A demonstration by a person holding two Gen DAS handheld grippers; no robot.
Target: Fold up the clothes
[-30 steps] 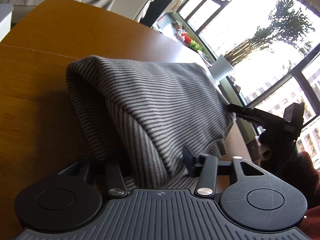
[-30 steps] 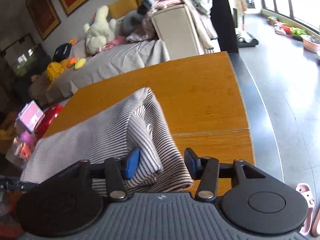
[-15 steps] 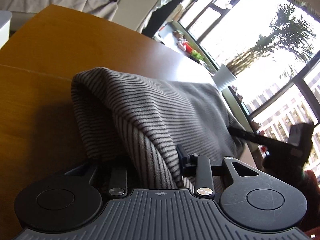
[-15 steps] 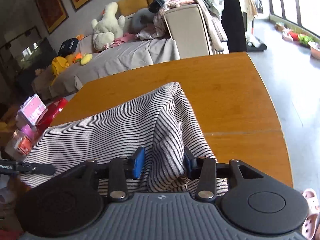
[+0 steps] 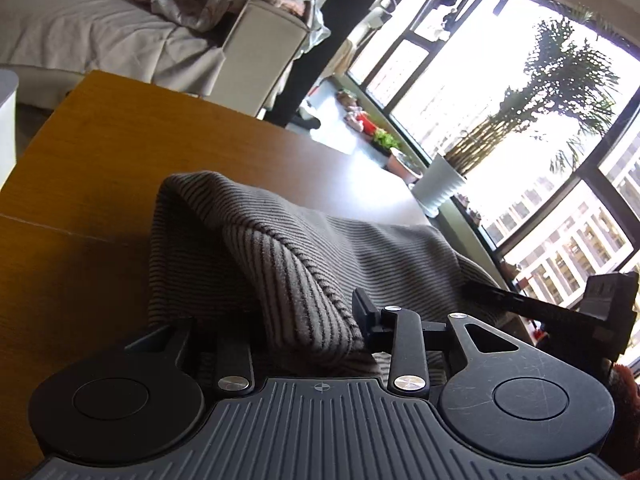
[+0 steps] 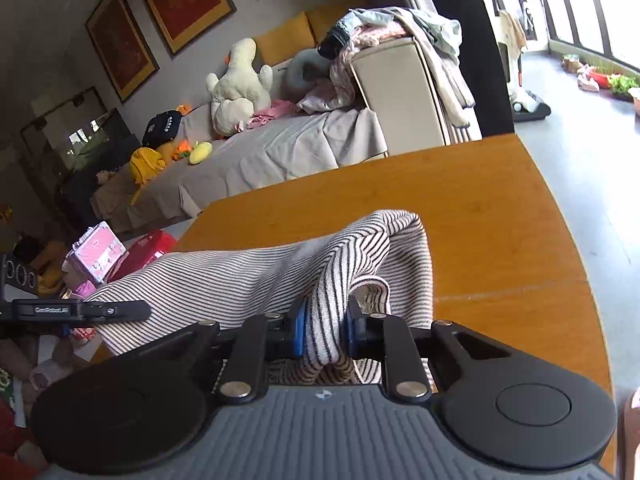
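Note:
A grey-and-white striped garment lies partly folded on the wooden table. My left gripper is shut on one bunched corner of it; the left finger is hidden under cloth. My right gripper is shut on the other corner of the striped garment, with cloth pinched between the blue pads. The corners are raised off the table. Each gripper's fingers show in the other's view: the right one at the right of the left wrist view, the left one at the left of the right wrist view.
The table's rounded edge runs at the right, with floor beyond. A sofa with a plush duck and a pile of clothes stands behind. A pink case and a white plant pot stand off the table.
Both grippers have closed on the garment's corners and lifted them. The cloth has bunched up and pulled towards me.

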